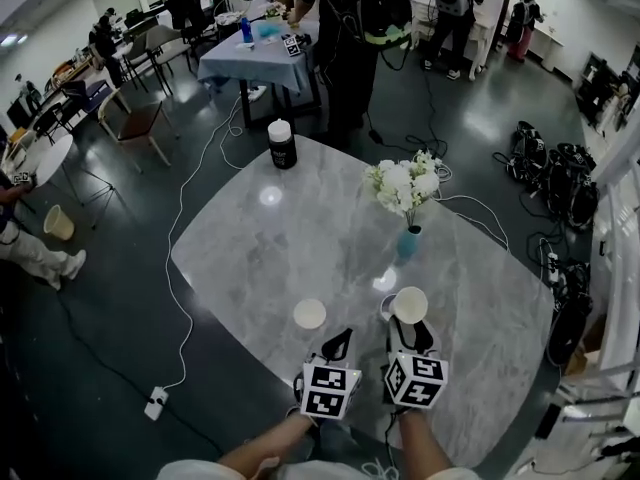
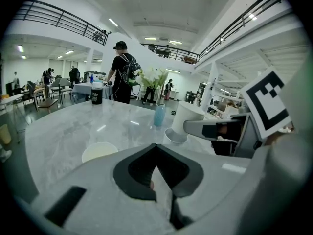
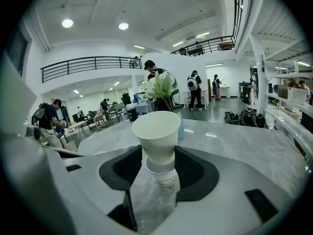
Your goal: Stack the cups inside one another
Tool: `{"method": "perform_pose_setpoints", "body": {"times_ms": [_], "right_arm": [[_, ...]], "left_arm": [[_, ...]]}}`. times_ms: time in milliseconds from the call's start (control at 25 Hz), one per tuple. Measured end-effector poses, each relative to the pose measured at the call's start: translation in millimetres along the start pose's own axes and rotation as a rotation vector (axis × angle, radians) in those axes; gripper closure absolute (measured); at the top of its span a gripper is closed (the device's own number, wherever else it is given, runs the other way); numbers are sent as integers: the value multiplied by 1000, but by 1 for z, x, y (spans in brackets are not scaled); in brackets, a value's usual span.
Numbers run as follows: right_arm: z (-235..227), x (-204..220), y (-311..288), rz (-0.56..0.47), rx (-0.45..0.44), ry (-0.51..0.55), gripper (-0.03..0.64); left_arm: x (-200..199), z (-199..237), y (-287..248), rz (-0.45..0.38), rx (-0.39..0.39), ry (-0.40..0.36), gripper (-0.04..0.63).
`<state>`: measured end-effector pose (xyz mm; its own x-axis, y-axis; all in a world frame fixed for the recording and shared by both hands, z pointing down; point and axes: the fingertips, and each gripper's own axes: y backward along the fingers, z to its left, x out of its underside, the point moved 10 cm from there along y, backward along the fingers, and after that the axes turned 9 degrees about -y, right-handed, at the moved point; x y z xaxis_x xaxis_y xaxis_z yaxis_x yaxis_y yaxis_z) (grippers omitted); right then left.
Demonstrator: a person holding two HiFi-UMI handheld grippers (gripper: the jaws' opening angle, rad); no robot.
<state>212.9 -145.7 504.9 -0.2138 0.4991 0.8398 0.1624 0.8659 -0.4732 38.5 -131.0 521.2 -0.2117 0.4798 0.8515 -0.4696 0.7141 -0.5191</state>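
At six o'clock on the grey marble table (image 1: 300, 228), the right gripper (image 1: 411, 336) clamps a white paper cup (image 1: 410, 305) above a second cup (image 2: 174, 137). The left gripper (image 1: 340, 343) is closed and empty; a third cup (image 1: 310, 314) waits unstacked.

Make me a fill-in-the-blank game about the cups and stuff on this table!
1. The right gripper is holding a white ____.
2. The white flowers stand in a ____ vase.
3. The black canister has a ____ lid.
4. The left gripper, with its jaws together, is holding ____.

Missing words: cup; blue; white; nothing.
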Motion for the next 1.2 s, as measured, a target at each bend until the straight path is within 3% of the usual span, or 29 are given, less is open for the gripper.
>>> {"method": "perform_pose_setpoints", "body": {"times_ms": [760,1200], "right_arm": [[-3,26,-22,106,-18,17,414],[9,33,-3,76,10,5,405]], "left_arm": [[28,3,0,61,-52,57,598],[38,10,21,55,-63,68,598]]}}
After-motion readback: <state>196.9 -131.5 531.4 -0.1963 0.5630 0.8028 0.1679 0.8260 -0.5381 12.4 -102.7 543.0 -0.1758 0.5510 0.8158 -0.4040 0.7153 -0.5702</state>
